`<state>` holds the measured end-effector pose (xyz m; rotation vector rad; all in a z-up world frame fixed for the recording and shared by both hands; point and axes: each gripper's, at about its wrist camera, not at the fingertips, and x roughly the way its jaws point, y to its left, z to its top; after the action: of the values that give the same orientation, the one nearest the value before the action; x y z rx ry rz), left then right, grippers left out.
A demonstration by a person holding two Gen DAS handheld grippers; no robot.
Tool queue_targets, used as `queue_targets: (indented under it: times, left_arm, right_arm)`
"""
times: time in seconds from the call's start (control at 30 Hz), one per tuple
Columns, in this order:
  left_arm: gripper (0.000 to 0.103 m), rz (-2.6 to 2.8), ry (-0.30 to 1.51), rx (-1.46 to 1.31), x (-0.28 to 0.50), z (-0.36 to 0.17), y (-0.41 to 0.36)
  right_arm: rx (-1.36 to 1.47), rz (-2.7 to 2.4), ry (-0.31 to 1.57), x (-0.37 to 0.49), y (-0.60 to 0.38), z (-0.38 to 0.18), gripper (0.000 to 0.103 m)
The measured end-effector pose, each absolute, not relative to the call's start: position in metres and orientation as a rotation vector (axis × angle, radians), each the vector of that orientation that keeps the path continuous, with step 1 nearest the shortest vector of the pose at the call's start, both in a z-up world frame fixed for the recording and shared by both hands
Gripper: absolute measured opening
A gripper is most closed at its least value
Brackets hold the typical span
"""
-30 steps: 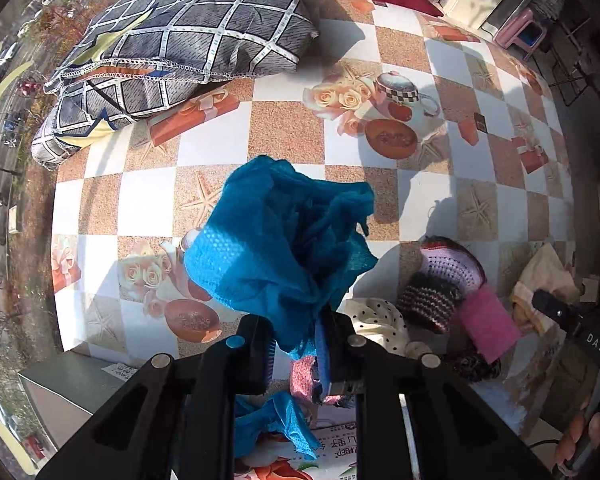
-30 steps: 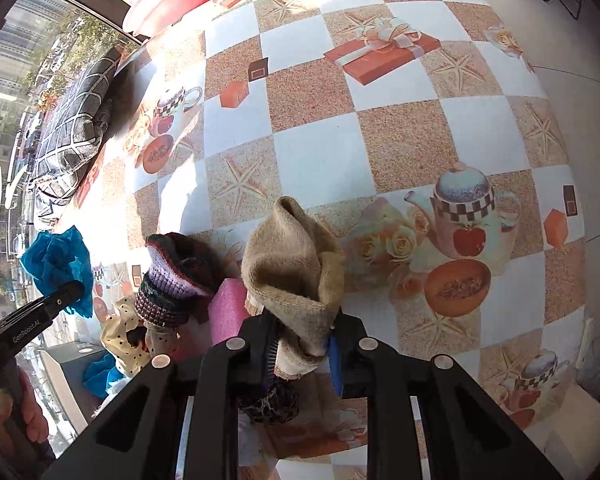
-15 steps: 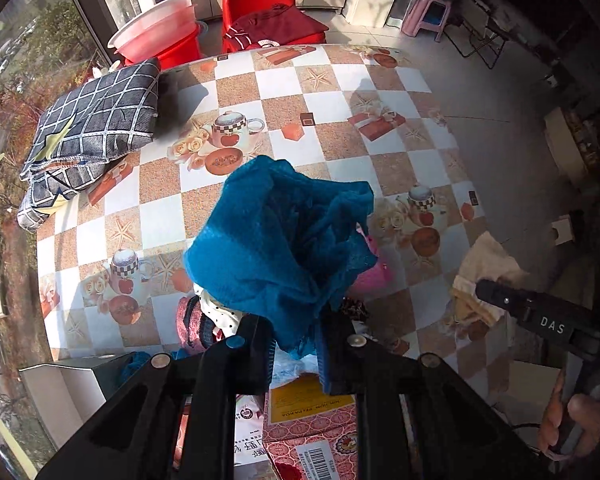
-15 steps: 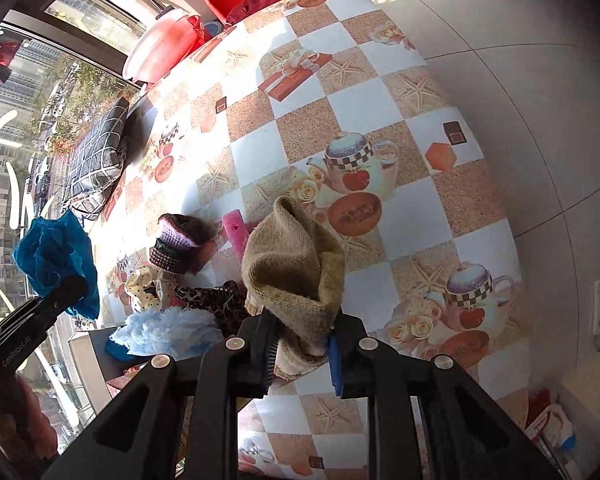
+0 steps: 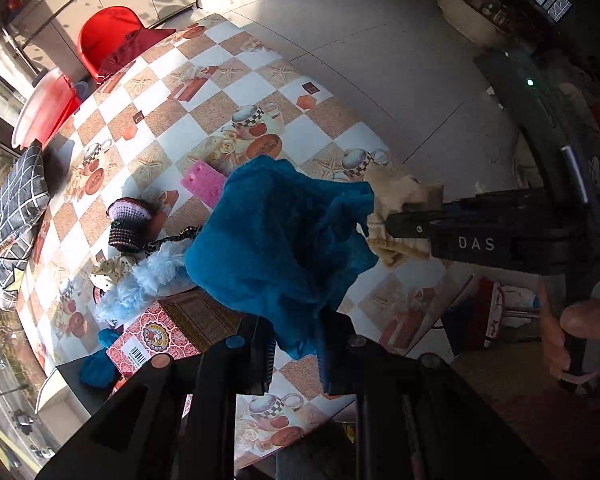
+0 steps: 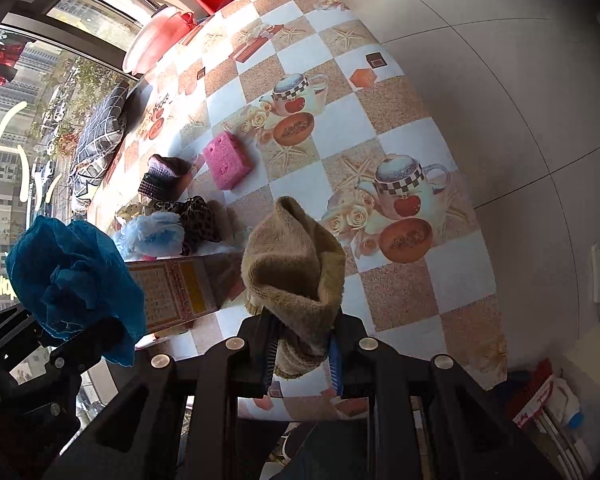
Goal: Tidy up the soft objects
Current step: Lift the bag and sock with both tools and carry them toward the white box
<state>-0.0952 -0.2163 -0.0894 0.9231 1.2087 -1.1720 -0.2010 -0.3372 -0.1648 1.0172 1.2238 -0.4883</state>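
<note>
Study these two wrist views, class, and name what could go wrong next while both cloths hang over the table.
1. The bunched teal mesh cloth fills the left wrist view, so the left gripper may set it down blind.
2. The tan knitted cloth is pinched only at its lower end by the right gripper; it could slip out.
3. The cloths hang close and might snag.

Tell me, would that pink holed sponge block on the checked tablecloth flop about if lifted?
Probably not: the pink holed sponge block keeps crisp square edges, unlike the blue cloth drooping from the left gripper. Its pores suggest it is light and squashy. Lying flat, it looks unlikely to roll.
</note>
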Motion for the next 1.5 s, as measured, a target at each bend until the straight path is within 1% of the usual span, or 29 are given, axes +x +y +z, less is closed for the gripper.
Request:
queue_targets:
  times: [0.43,0.77,1.07,1.27,1.5]
  left_arm:
    - [0.019,-1.141,1.258,0.957,-0.130,-0.100,-0.190]
    - [0.019,-1.194,1.219,1.013,-0.137,-0.108,-0.155]
    - [0.019,-1.247,1.207,0.992,-0.119,-0.107,-0.101]
    - [0.019,-1.243,1.197,0.994,-0.104,-0.108,-0.067]
    - [0.019,-1.191,1.202,0.916,-0.081,-0.103,-0.046]
  right_arm:
    - [1.029,-0.428,1.272,-0.224,-0.323,-0.176,0.022]
    - [1.028,-0.459,1.288,-0.222,-0.291,-0.179,0.022]
    - [1.025,-0.467,1.352,-0.209,-0.228,-0.184,0.022]
    - [0.949,-0.430,1.367,-0.195,-0.196,-0.173,0.022]
    - [0.856,-0.356,1.403,-0.170,-0.169,-0.164,0.022]
